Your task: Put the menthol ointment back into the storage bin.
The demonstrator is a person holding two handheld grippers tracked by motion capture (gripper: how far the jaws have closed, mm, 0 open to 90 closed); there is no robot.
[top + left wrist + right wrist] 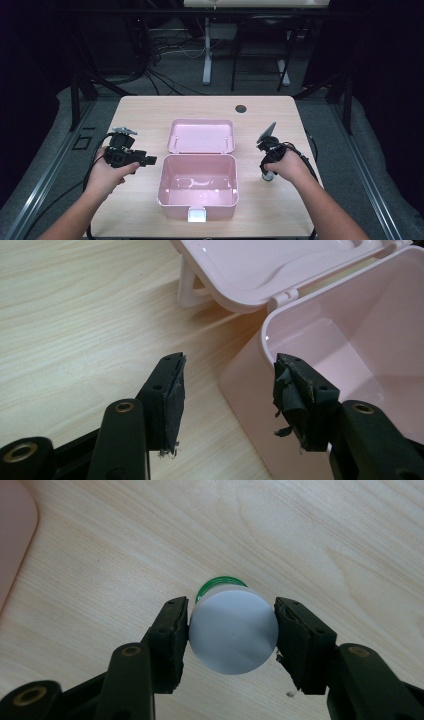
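Right gripper view: your right gripper (233,632) points down w/ both pads against the white cap of a small bottle (233,636). The left pad (176,640) touches the cap's side and the right pad sits at the opposite edge, so you're grasping the bottle across its cap. A green band peeks out just beyond the cap, on the far side from the fingers. The bottle stands upright on the wooden table (310,540). To the left of the left finger, well apart, a pink corner of the box edges into frame.

Left gripper view: your left gripper (227,400) has its fingers released, wide apart w/ nothing between them. The near corner of the pink box (320,340) sits just beyond the right finger; bare tabletop lies beyond the left one. Further out, the open lid (265,265) leans back from the box's hinge.

High view: the left gripper (131,157) hovers just beside the box's (197,182) left wall, fingers aimed at it. The right gripper (270,162) is over the bottle (268,175), right of the box & apart from it. The lid (201,136) lies flat behind the box.
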